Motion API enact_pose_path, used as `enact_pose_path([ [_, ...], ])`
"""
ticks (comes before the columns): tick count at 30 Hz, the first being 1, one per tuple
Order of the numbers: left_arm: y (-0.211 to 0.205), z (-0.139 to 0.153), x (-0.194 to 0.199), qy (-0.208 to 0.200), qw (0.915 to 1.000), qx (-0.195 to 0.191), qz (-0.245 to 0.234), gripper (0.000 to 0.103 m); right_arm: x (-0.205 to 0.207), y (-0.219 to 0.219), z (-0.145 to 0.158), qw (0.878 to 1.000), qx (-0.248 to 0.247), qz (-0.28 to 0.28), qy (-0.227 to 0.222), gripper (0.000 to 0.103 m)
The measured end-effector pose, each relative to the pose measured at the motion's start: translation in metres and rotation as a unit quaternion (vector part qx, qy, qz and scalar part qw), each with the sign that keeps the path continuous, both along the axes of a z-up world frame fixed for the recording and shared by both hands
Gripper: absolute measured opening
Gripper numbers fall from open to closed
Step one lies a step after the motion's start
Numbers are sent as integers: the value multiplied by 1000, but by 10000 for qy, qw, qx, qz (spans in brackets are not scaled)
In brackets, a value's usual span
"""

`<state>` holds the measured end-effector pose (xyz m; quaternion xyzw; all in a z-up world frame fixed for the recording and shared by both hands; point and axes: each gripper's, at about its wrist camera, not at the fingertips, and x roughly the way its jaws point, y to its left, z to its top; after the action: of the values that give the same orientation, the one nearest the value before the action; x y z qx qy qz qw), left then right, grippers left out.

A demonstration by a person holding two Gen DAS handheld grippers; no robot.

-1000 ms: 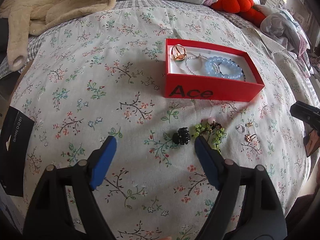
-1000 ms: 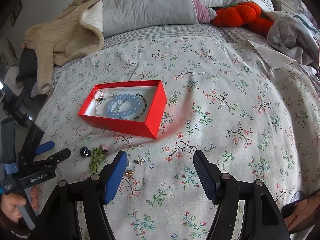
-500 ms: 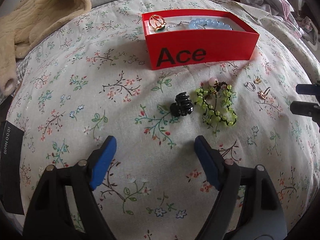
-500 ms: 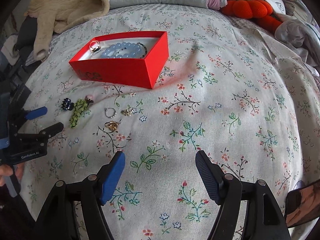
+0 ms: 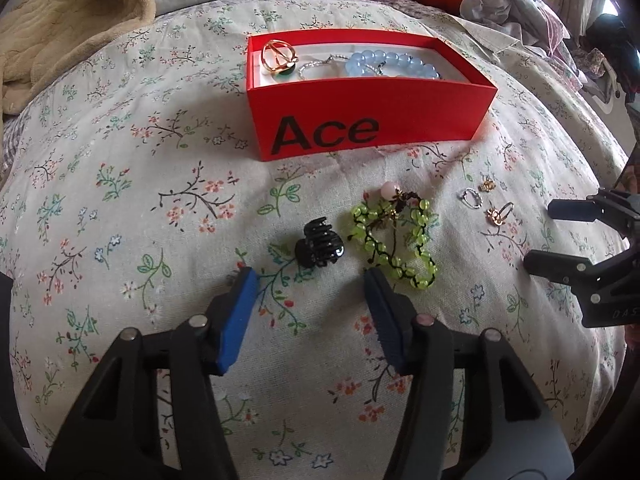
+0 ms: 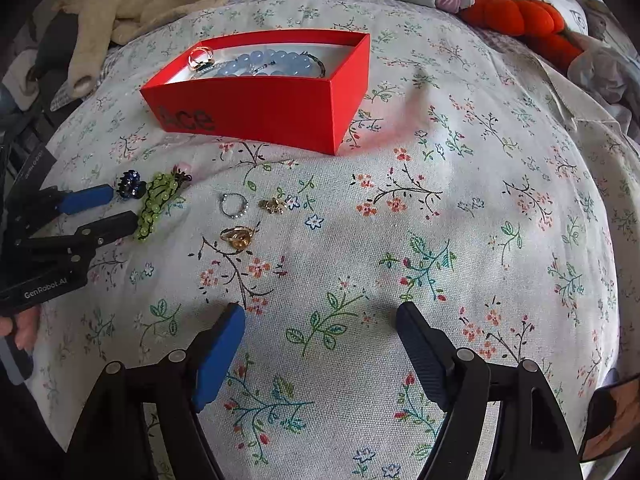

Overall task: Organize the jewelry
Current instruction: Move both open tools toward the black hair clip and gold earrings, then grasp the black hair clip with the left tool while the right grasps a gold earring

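Left gripper [image 5: 310, 276] closing, empty | straddle small black plastic claw clip [image 5: 319, 243] squarely | right gripper [image 6: 320, 316] opening, empty

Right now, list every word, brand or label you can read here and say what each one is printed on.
"Ace": black letters on the front wall of the red box.
"GenRobot.AI": white print on the body of the left gripper, seen from the right wrist.
"DAS...": cut-off print on the right gripper, incomplete.
Black card at the left edge: white print too small to read.
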<state>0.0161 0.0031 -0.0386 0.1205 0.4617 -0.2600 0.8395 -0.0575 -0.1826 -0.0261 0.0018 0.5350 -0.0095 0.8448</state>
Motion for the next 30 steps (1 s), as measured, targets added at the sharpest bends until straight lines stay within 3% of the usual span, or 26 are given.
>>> enact_pose_path([
  [13, -7, 3, 9, 124, 9995, -198, 193, 27, 11, 10, 0, 9999, 102, 21, -18, 80],
  [23, -4, 11, 8, 337, 9988, -268, 240, 27, 15, 16, 1, 9995, 269, 144, -18, 80],
  [27, -4, 12, 5, 317, 9985, 136, 428, 27, 18, 16, 1, 9993, 338, 140, -24, 79],
  [30, 1, 13, 5, 455, 9971, 158, 589, 27, 21, 21, 1, 9992, 343, 180, -52, 74],
])
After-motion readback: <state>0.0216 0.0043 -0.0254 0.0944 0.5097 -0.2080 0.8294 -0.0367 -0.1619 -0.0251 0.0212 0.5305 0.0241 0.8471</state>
